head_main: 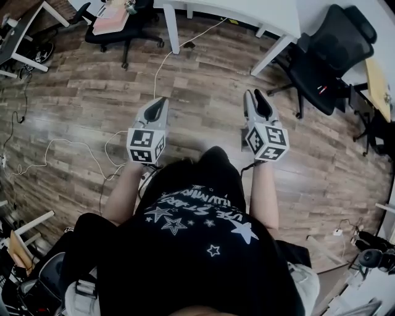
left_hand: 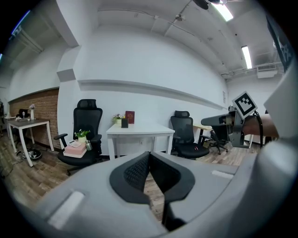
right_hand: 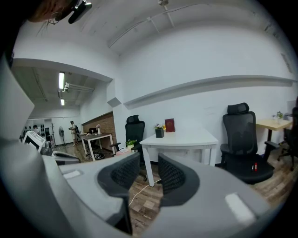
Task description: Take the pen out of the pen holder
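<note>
A small dark pen holder [left_hand: 124,122] stands on a white table [left_hand: 139,130] across the room, next to a red card [left_hand: 130,116]. In the right gripper view the pen holder [right_hand: 159,132] is on the table [right_hand: 181,138] too, and a pen is too small to make out. Both grippers hang over the wooden floor, far short of the table. My left gripper [head_main: 159,106] has its pads touching at the tips, with nothing in them [left_hand: 149,155]. My right gripper [head_main: 259,99] stands open with only floor showing between its pads [right_hand: 149,162].
Black office chairs flank the table: one [left_hand: 86,135] carries a pink box and a plant, another [left_hand: 185,137] stands right of it. A white cable [head_main: 162,65] runs over the floor toward the table [head_main: 247,12]. A wooden desk [left_hand: 25,124] stands far left.
</note>
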{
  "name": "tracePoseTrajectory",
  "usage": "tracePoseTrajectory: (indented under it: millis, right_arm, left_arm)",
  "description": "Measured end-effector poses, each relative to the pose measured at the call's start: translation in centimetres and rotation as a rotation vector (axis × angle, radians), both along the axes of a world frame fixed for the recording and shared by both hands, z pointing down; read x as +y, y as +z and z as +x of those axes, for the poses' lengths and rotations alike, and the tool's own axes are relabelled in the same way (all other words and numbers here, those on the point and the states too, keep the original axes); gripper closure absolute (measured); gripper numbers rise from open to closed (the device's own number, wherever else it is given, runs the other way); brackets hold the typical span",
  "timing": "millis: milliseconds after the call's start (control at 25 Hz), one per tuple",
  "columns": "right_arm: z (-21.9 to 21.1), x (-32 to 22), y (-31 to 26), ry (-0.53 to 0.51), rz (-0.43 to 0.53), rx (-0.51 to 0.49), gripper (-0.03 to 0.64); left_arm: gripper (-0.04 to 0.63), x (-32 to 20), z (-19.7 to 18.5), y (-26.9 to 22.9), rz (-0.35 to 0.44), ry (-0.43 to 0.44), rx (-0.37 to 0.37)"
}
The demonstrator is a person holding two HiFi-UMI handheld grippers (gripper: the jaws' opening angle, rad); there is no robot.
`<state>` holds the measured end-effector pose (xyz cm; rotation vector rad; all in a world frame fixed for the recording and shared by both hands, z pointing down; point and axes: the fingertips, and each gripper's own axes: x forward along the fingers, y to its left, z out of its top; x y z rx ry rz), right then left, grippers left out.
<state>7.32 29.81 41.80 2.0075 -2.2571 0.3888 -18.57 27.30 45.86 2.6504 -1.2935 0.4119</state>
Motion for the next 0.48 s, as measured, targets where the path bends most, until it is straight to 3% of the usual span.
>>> tracePoseTrajectory:
  millis: [160,480]
  right_arm:
    - [-0.4,-1.5,0.2,-0.016,-0.009,-0.003,0.416]
    - [1.3,-8.9,3.1,-0.056,-0.047,-0.034,0.396]
  left_arm:
    - [0.584,-1.7,-0.9,-0.1,0.005,-0.007,-0.005]
    - [0.584,-7.5,0.7,1.7,-0.039,-0.034,-0.015]
